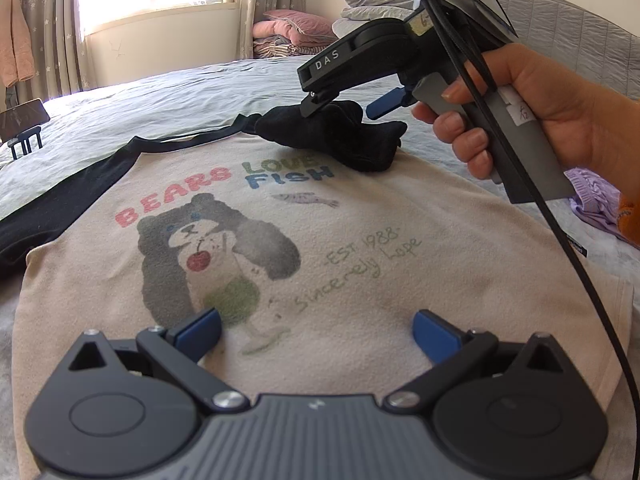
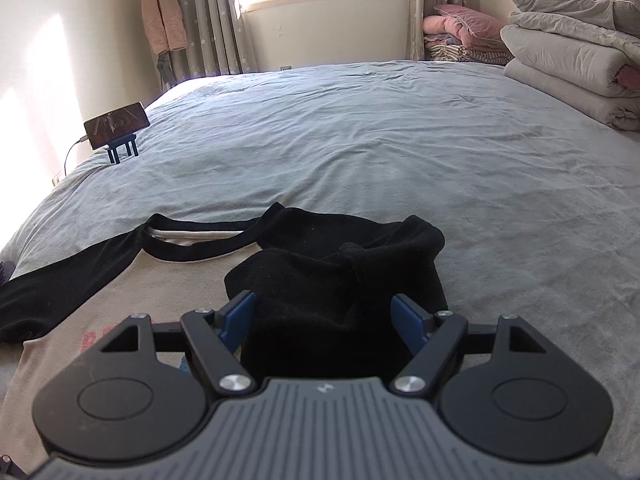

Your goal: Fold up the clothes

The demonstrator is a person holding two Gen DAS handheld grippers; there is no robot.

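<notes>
A beige T-shirt [image 1: 360,240] with a bear print and black sleeves lies flat, front up, on the bed. Its right black sleeve [image 1: 352,140] is folded in over the chest in a bunched heap [image 2: 340,272]. The other sleeve [image 1: 48,216] stretches out to the left. My right gripper [image 1: 348,104], held by a hand [image 1: 540,100], hovers just over that heap, jaws open and wide; in the right wrist view the heap fills the gap between the blue pads [image 2: 240,316] without being squeezed. My left gripper [image 1: 316,320] is open over the shirt's lower front, holding nothing.
The grey-blue bedsheet [image 2: 360,140] spreads far beyond the shirt. A phone on a small stand [image 2: 116,122] sits at the bed's left edge. Folded quilts [image 2: 572,60] are stacked at the right. A purple garment [image 1: 592,200] lies right of the shirt.
</notes>
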